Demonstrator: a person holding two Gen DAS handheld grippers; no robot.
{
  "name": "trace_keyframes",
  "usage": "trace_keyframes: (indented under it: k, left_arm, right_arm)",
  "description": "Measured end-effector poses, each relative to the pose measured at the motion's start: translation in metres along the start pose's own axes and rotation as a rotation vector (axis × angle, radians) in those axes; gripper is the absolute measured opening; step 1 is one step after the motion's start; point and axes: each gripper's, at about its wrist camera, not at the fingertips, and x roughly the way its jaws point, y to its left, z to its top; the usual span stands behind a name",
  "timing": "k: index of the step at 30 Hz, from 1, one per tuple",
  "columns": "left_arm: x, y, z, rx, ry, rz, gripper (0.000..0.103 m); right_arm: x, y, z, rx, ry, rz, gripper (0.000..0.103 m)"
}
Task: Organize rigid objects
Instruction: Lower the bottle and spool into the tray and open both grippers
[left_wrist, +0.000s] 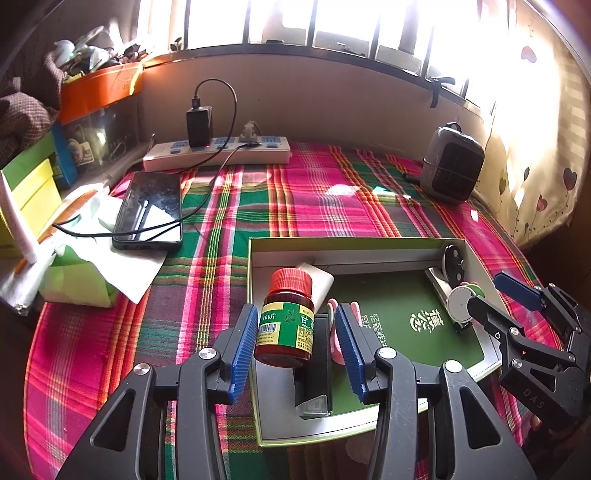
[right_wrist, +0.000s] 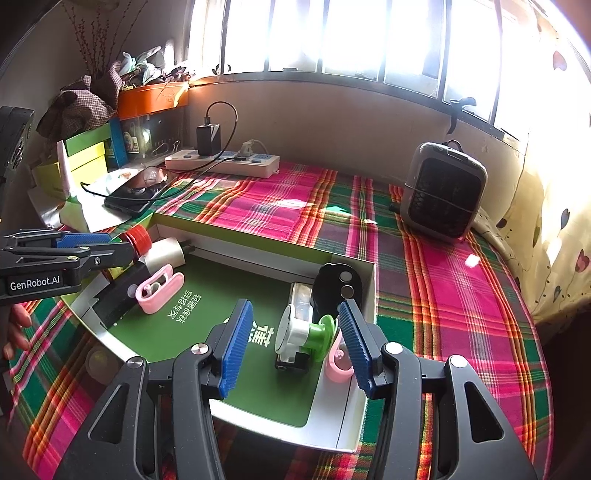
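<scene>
Blue pads of the left gripper (left_wrist: 297, 349) stand apart around a red-capped bottle (left_wrist: 286, 319); its left pad seems to touch the label, the other stands clear. Behind it lies the box (left_wrist: 354, 245). Right gripper (right_wrist: 295, 347) hangs open over the box's right end, a white-and-green reel (right_wrist: 301, 332) between its pads, untouched.
</scene>
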Motion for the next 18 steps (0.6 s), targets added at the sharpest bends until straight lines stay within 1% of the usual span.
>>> trace_keyframes:
  k: [18]
  left_arm:
    - [-0.023,0.000,-0.010,-0.002,-0.032,0.004,0.044]
  right_arm:
    - [-0.014,0.003,-0.003,0.012,-0.013,-0.005,0.051]
